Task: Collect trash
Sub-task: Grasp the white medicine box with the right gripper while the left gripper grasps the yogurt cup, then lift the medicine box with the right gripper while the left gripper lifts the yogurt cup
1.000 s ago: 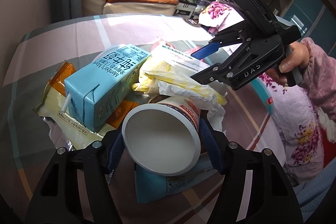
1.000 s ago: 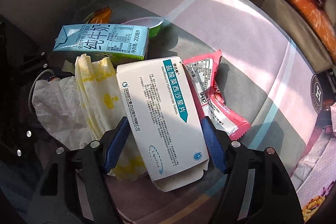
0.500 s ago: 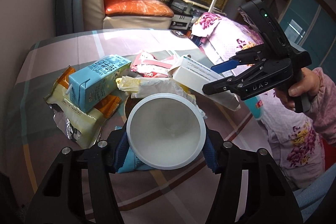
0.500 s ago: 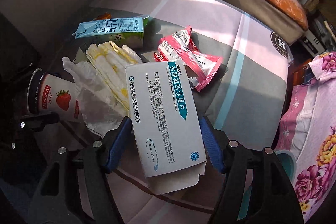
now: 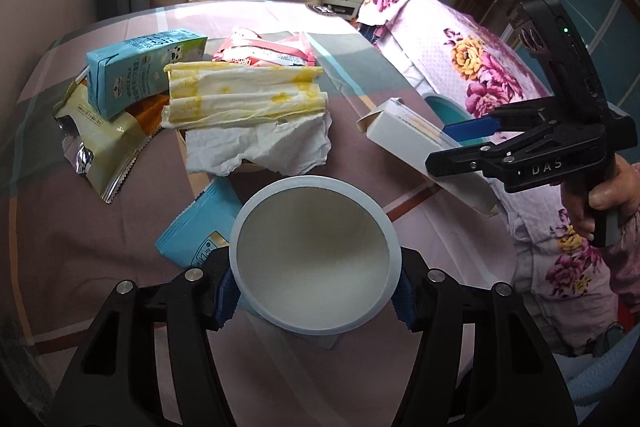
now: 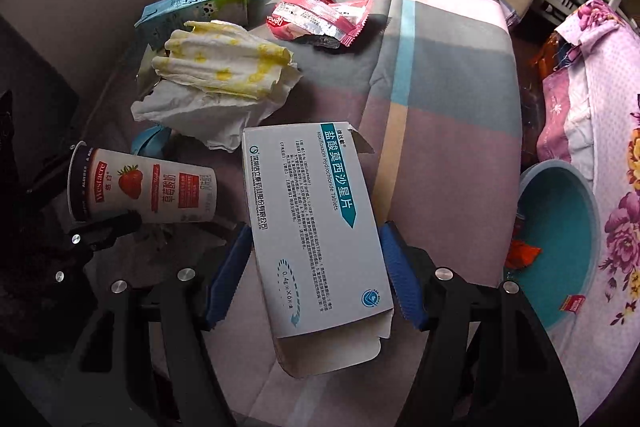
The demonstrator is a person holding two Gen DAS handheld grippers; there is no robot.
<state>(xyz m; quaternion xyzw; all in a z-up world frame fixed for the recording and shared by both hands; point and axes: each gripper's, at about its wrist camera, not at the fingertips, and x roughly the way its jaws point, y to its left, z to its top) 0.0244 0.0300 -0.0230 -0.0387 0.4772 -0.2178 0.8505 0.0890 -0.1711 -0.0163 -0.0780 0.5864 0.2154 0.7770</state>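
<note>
My left gripper (image 5: 314, 291) grips a white strawberry yogurt cup (image 5: 314, 259) by its sides, mouth toward the camera; its jaws are opening slightly, but the pads still press the cup. In the right wrist view the cup (image 6: 152, 187) lies sideways at the left. My right gripper (image 6: 316, 267) is shut on a white and teal medicine box (image 6: 316, 211) with an open end flap. It holds the box (image 5: 408, 131) above the table's right edge, near a teal bin (image 6: 560, 235).
A milk carton (image 5: 132, 75), a yellow-stained tissue (image 5: 248, 107), a pink wrapper (image 5: 264, 51), a foil snack bag (image 5: 100, 143) and a blue sachet (image 5: 200, 227) lie on the plaid tablecloth (image 5: 120, 247). A floral cloth (image 5: 480, 67) stands behind the bin. A sofa is beyond.
Both grippers have drawn away from the trash pile with the cup and the box. The right one swung right and rolled, and the teal bin has come into view.
</note>
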